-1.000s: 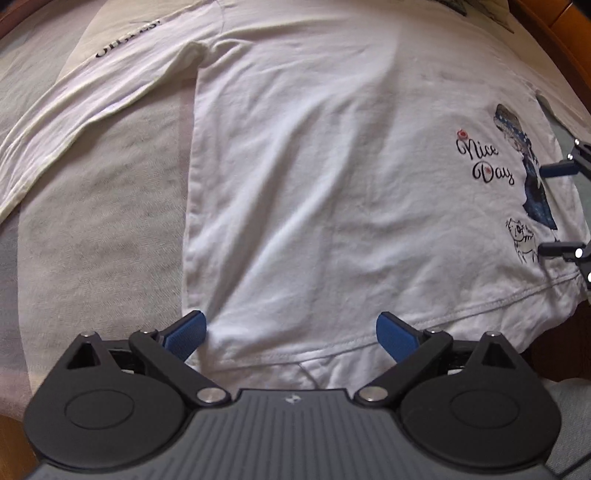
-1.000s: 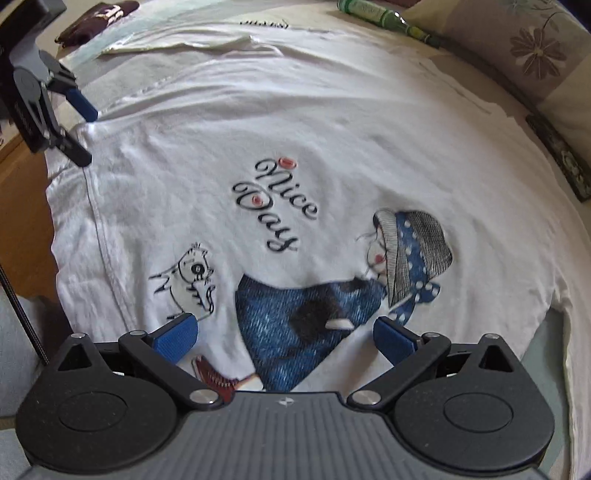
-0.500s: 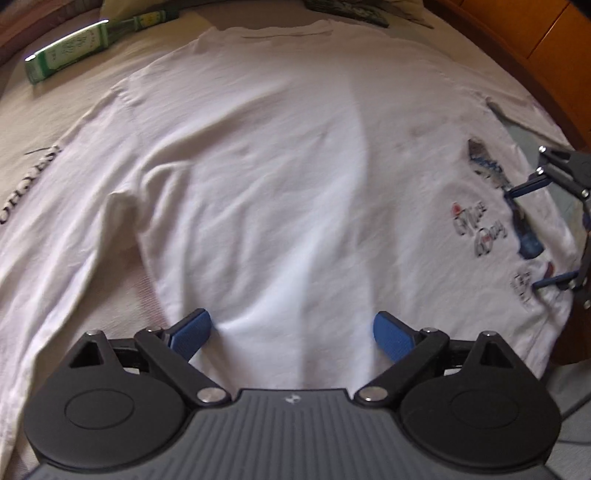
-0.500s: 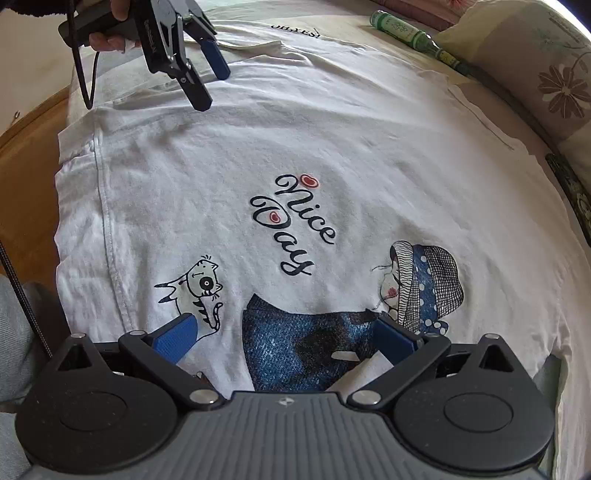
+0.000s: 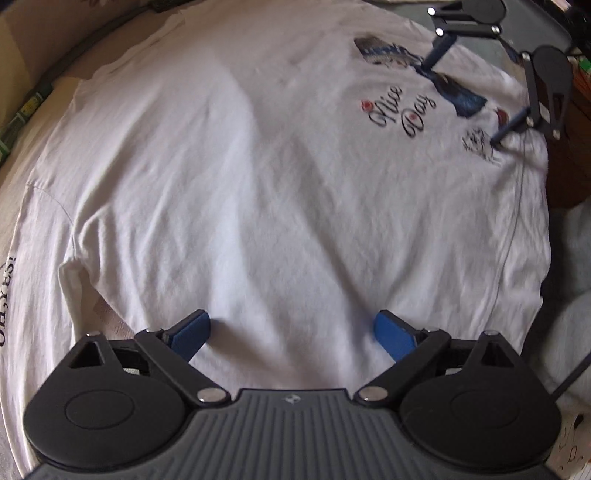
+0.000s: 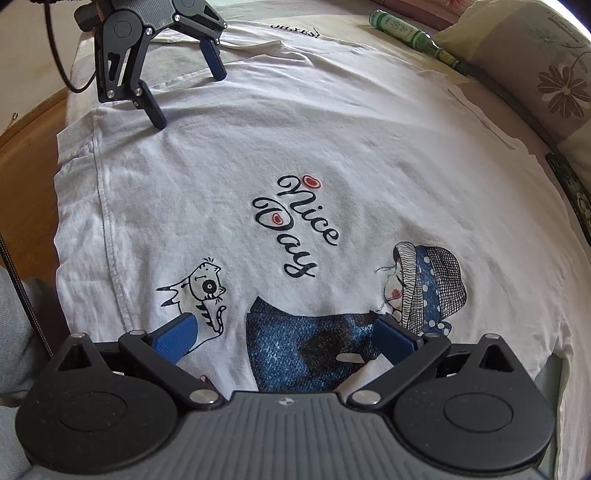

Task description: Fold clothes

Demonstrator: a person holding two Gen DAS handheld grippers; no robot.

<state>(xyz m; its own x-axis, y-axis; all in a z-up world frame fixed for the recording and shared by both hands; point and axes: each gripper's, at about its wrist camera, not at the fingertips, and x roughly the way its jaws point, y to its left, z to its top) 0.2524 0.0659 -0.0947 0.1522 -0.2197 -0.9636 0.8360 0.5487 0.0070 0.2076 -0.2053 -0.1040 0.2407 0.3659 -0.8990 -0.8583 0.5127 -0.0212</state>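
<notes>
A white T-shirt printed with "Nice Day" lettering, a cartoon cat and a girl in a dotted headscarf lies spread flat, front side up, on a bed.

The right gripper sits low over the shirt near one side edge, its blue-padded fingers spread wide with nothing between them. The cat print lies just ahead of its left finger, the girl's headscarf just ahead of its right finger, and her blue denim skirt fills the gap between them. The lettering is farther ahead, near the centre line.

The left gripper is also spread wide and holds nothing; plain white fabric lies between and directly ahead of its blue fingers. The shirt's printed area is far ahead and to its right, where the right gripper shows with its fingertips at the cloth.

In the right wrist view the left gripper stands far ahead and to the left, near the shirt's hem corner, fingertips down on the fabric. A green bottle lies well beyond the shirt to the right, beside a floral pillow. Another pale garment with "OH,YES!" text lies beyond the shirt, straight ahead.
</notes>
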